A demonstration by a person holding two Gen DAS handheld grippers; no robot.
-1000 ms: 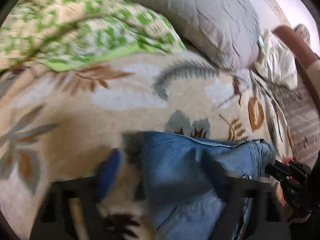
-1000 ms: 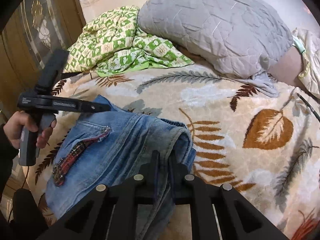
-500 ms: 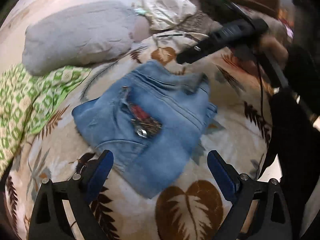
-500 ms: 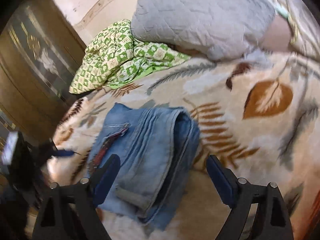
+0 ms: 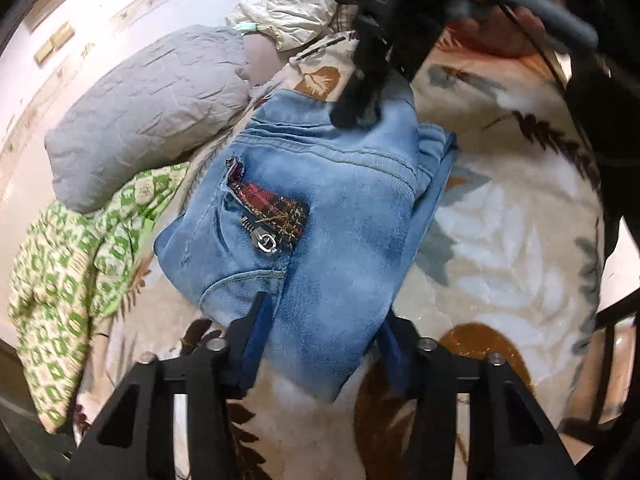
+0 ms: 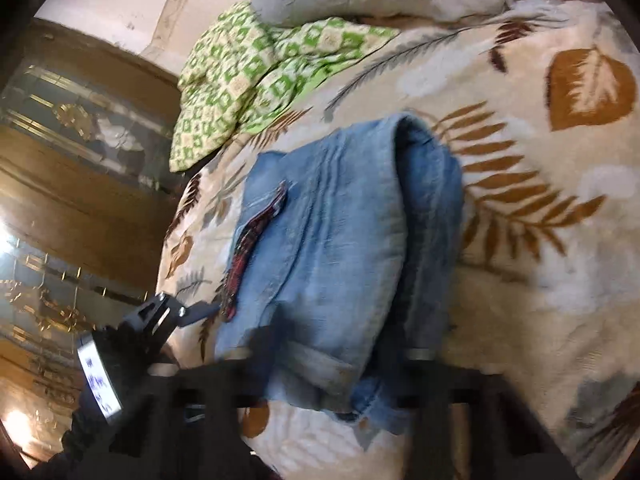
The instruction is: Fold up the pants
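Observation:
The light blue jeans (image 5: 340,216) lie folded into a thick bundle on the leaf-patterned blanket (image 5: 500,248), with a red plaid patch and zipper pull (image 5: 267,242) on top. My left gripper (image 5: 320,332) is open, its blue-padded fingers on either side of the bundle's near edge. In the right wrist view the jeans (image 6: 340,248) fill the middle. My right gripper (image 6: 332,356) is open with the near end of the bundle between its blurred fingers. The right gripper (image 5: 356,108) also shows in the left wrist view, touching the far edge of the jeans.
A grey quilted pillow (image 5: 148,108) and a green-and-white checked quilt (image 5: 80,264) lie at the left of the bed. A crumpled cream cloth (image 5: 288,12) lies at the back. A brown wardrobe with glass panels (image 6: 72,184) stands beside the bed.
Both grippers have moved in close to the folded jeans from farther back. Their open fingers now straddle opposite ends of the bundle. The jeans look more compact.

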